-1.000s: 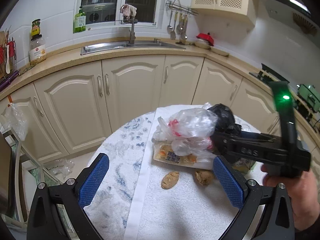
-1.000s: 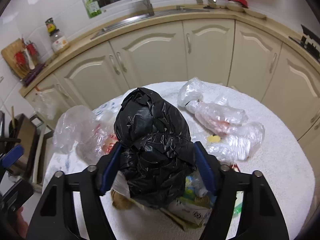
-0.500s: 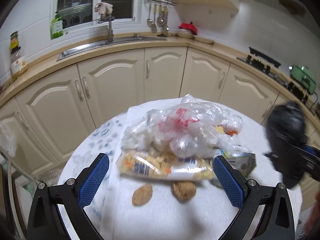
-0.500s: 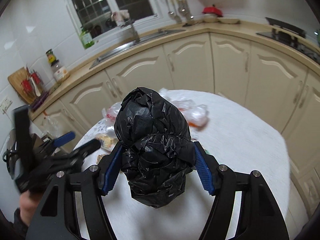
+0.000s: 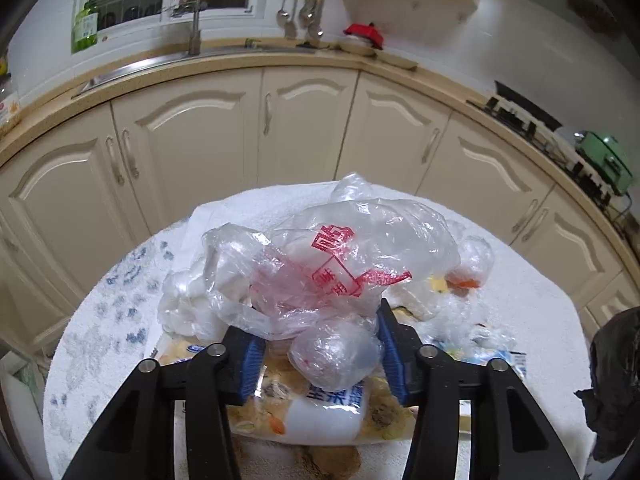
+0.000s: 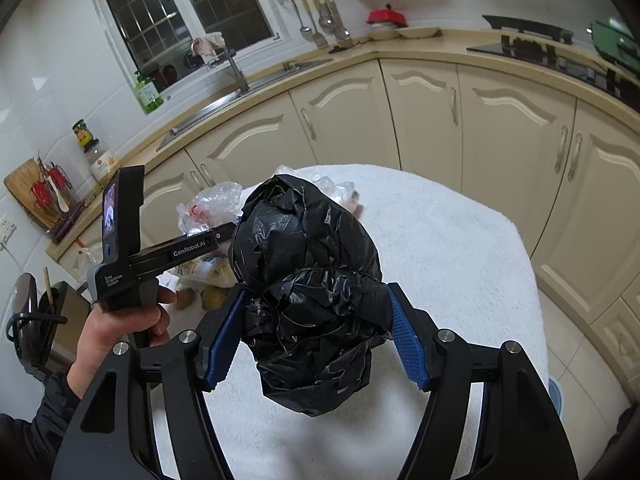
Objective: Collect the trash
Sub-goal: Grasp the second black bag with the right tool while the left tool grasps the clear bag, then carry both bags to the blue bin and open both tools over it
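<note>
A pile of clear plastic bags lies on the round, white-clothed table (image 5: 528, 320). The top clear bag with red print (image 5: 340, 256) and a small balled bag (image 5: 336, 356) sit between my left gripper's (image 5: 320, 356) blue pads, whose jaws are closing and press the plastic. Under them lies a printed snack packet (image 5: 320, 412). My right gripper (image 6: 316, 332) is shut on a crumpled black trash bag (image 6: 308, 264), held above the table's right side. The same black trash bag (image 5: 612, 384) shows at the right edge of the left wrist view.
More clear bags (image 5: 468, 264) and a small carton (image 5: 496, 356) lie right of the pile. Brown lumps (image 6: 212, 298) rest near the table's front. A hand (image 6: 116, 328) holds the left gripper's handle. Cream cabinets (image 5: 304, 128), sink counter and stove (image 6: 560, 56) ring the table.
My left gripper moved forward and down onto the bag pile and its jaws came from wide open to closed around the clear bag. The right gripper carried the black bag away to the right.
</note>
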`<act>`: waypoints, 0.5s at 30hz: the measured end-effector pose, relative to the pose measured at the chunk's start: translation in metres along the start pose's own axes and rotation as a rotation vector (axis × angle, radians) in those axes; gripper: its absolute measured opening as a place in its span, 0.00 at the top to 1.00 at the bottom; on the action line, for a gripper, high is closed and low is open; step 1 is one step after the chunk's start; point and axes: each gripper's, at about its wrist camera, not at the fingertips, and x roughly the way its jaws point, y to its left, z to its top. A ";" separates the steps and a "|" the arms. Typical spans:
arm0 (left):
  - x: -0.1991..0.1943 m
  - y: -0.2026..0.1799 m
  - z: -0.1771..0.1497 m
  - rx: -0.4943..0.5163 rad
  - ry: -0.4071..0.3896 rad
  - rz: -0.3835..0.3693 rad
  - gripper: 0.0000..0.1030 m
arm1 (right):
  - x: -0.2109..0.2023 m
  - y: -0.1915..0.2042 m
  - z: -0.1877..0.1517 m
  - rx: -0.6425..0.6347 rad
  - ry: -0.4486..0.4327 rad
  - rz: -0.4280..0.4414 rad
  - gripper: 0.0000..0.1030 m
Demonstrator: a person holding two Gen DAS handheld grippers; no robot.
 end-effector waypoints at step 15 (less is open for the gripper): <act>-0.102 0.020 -0.038 0.047 -0.204 -0.069 0.58 | -0.054 -0.003 -0.011 0.016 -0.097 0.005 0.33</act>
